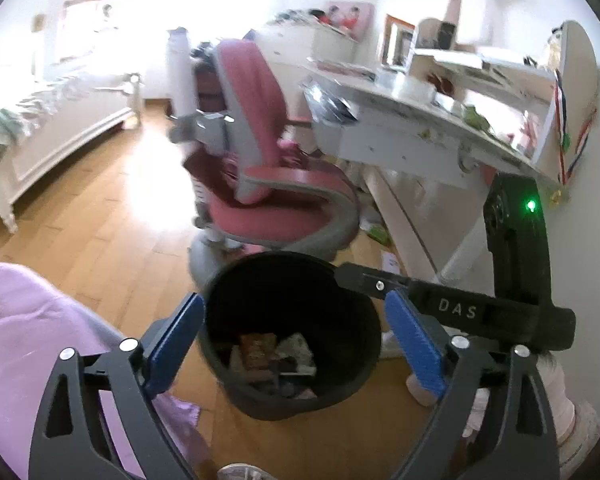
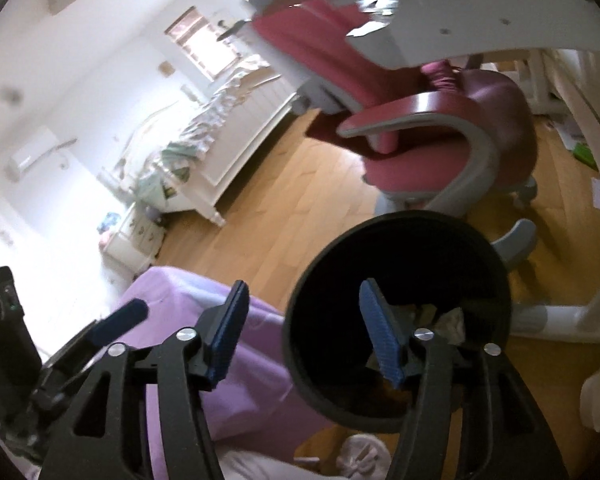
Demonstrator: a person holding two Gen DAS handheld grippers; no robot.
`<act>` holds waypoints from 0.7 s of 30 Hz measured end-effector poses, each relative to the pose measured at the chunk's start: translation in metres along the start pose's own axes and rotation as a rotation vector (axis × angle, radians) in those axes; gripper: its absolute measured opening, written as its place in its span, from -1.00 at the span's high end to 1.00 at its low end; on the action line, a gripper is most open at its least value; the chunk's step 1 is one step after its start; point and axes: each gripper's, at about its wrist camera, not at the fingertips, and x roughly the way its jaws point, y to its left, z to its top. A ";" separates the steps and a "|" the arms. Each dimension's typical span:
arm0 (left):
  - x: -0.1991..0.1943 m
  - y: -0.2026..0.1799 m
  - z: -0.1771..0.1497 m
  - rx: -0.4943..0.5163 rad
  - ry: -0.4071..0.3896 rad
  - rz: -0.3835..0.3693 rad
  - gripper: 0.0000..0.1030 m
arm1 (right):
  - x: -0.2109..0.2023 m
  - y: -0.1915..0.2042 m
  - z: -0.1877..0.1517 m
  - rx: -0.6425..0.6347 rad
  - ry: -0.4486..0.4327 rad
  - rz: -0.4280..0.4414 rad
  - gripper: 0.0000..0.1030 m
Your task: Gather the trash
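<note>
A black trash bin (image 1: 236, 276) stands on the wooden floor. Wrappers and crumpled paper (image 1: 272, 354) lie at its bottom. My left gripper (image 1: 292, 304) hangs above the bin's mouth, open wide, with nothing between its blue pads (image 1: 172, 344). My right gripper (image 2: 304, 288) is also open and empty. Its right pad is over the bin (image 2: 400, 218) and its left pad over the purple cloth, so the near rim sits between them in the picture. In the left wrist view the right gripper's black body (image 1: 456, 308) reaches in from the right to the bin's rim.
A pink swivel chair (image 1: 268, 184) stands just behind the bin, and a white desk (image 1: 400, 120) to its right. Paper scraps (image 1: 376, 232) lie under the desk. A purple cloth (image 1: 20, 320) lies at the left, a white bed (image 1: 60, 128) beyond, and slippered feet (image 2: 360, 456) below.
</note>
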 end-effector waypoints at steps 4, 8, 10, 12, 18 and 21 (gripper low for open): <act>-0.036 0.026 -0.012 -0.040 -0.065 0.110 -0.89 | 0.006 0.030 -0.006 -0.045 0.019 0.026 -0.47; -0.074 0.064 -0.036 -0.123 -0.099 0.268 -0.89 | 0.020 0.071 -0.016 -0.111 0.069 0.066 -0.58; -0.098 0.086 -0.050 -0.187 -0.120 0.354 -0.89 | 0.030 0.099 -0.023 -0.159 0.097 0.097 -0.66; -0.123 0.105 -0.064 -0.241 -0.136 0.459 -0.89 | 0.042 0.134 -0.032 -0.237 0.132 0.140 -0.66; -0.197 0.154 -0.113 -0.317 -0.218 0.734 -0.89 | 0.077 0.248 -0.068 -0.498 0.193 0.260 -0.66; -0.222 0.174 -0.134 -0.387 -0.244 0.838 -0.89 | 0.095 0.297 -0.088 -0.592 0.194 0.314 -0.74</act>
